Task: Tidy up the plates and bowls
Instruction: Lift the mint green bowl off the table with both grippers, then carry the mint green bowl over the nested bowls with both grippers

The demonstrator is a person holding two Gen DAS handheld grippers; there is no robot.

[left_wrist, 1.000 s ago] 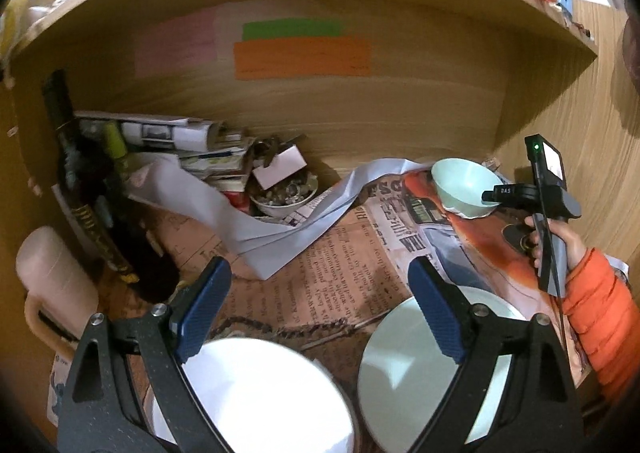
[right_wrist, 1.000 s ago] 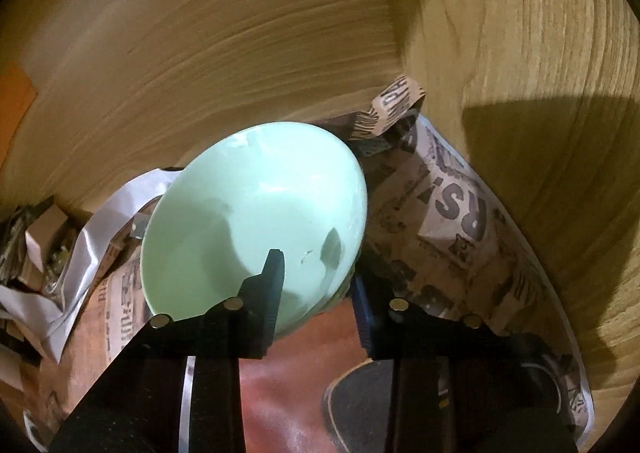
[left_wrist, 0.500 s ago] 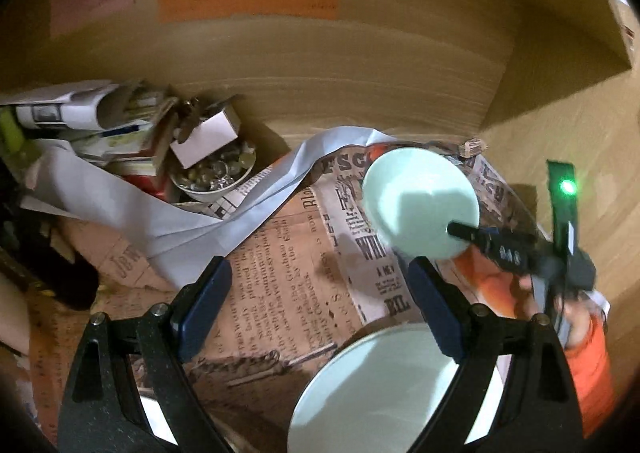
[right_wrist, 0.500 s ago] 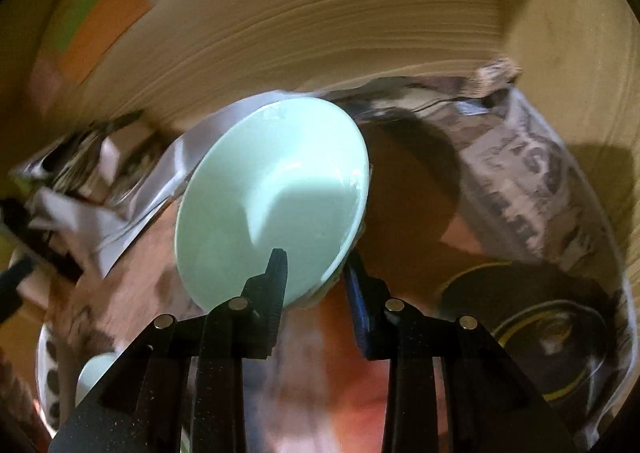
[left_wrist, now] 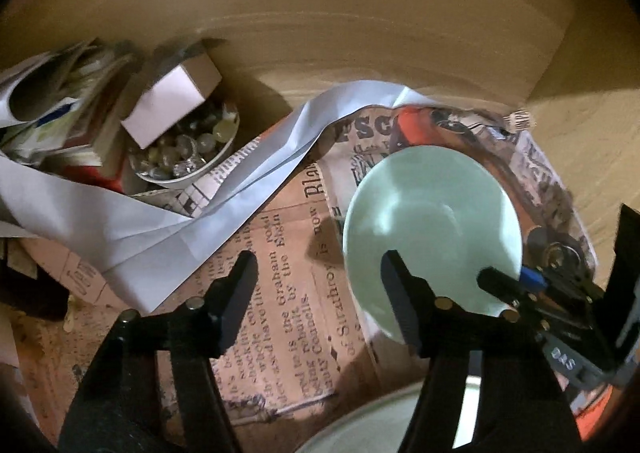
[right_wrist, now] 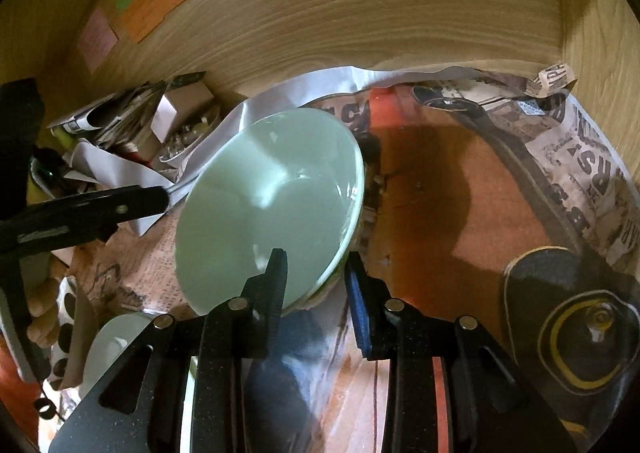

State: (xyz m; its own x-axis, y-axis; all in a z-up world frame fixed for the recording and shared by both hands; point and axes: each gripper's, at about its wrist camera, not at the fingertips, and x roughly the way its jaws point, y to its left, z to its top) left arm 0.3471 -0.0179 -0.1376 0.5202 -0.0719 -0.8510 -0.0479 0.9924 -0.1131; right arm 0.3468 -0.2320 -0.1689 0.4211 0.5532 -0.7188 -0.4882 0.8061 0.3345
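A pale green bowl (right_wrist: 268, 205) is tilted and held off the newspaper by my right gripper (right_wrist: 316, 273), which is shut on its near rim. The same bowl (left_wrist: 432, 229) fills the right of the left wrist view, with the right gripper (left_wrist: 516, 285) on its right edge. My left gripper (left_wrist: 320, 273) is open and empty, close to the bowl's left side, its right finger in front of the bowl. A pale green plate (left_wrist: 372, 425) lies below it at the bottom edge. That plate (right_wrist: 112, 349) also shows at lower left in the right wrist view.
Newspaper (left_wrist: 280, 293) lines the wooden shelf. A white bowl of marbles (left_wrist: 188, 153) with a small white box sits at the back left beside stacked papers (left_wrist: 60, 105). A long white paper strip (left_wrist: 224, 189) crosses the floor. The wooden back wall (right_wrist: 360, 13) and right wall are near.
My right gripper has carried the bowl left and forward, away from the back right corner. My left gripper has moved in towards the bowl; the white plate has left its view.
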